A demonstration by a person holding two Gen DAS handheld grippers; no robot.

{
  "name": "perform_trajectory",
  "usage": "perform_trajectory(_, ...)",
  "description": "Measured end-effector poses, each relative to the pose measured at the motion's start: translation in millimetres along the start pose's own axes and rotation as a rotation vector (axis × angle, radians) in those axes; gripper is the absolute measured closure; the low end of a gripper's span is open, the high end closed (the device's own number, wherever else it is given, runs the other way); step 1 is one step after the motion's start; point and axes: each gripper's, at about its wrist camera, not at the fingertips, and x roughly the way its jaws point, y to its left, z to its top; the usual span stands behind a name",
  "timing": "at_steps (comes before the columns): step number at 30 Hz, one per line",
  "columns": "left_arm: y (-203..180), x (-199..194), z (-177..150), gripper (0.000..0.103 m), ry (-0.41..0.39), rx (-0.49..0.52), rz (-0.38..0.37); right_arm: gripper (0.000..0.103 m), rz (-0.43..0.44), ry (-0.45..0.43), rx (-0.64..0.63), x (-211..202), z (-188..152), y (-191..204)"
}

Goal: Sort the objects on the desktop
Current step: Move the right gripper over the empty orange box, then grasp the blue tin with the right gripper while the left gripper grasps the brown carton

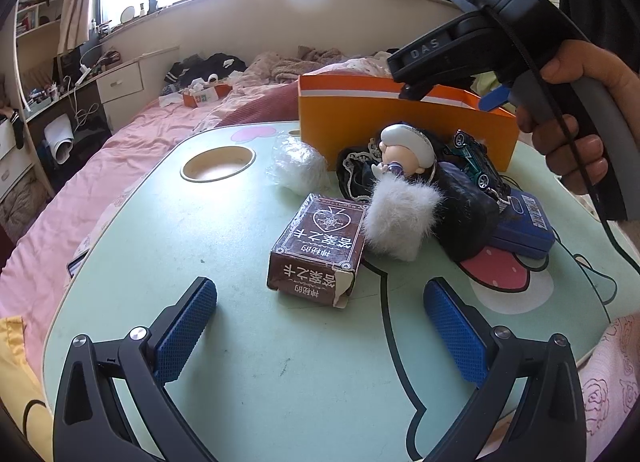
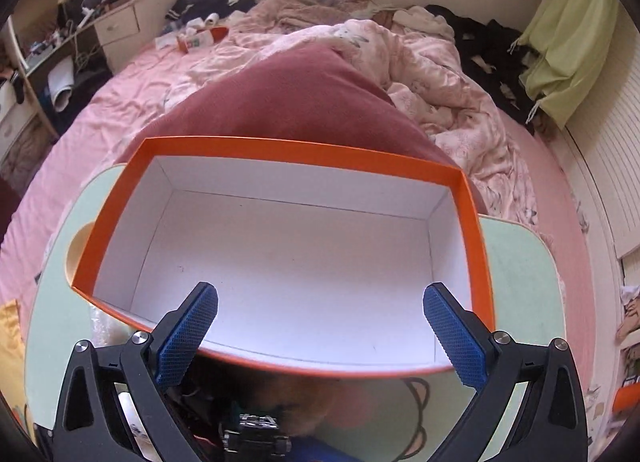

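Observation:
An orange box (image 1: 404, 126) with a white inside stands at the back of the mint lap table (image 1: 240, 362); in the right wrist view the orange box (image 2: 304, 152) is seen from above with nothing in it. A brown card box (image 1: 318, 250) lies just ahead of my open, empty left gripper (image 1: 320, 326). Behind it lie a doll with white fur (image 1: 400, 198), a toy car (image 1: 474, 160), a blue case (image 1: 524, 228) and a clear-wrapped white ball (image 1: 298, 164). My right gripper (image 2: 320, 330) is open and empty, held above the orange box's near edge.
A round cup hole (image 1: 218, 164) is sunk in the table's back left. The table stands on a pink bed (image 2: 132, 102) with a rumpled quilt (image 2: 440, 74). A desk with drawers (image 1: 120, 82) stands at far left.

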Motion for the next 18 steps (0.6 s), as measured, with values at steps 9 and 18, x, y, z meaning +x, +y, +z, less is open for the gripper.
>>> perform_trajectory(9, 0, 0, 0, 0.0, 0.0, -0.001, 0.002, 0.0, 0.064, -0.004, -0.01, 3, -2, 9)
perform_trajectory(18, 0, 0, 0, 0.0, 0.0, -0.002, 0.004, 0.0, 0.211, -0.25, -0.066, -71, -49, -3)
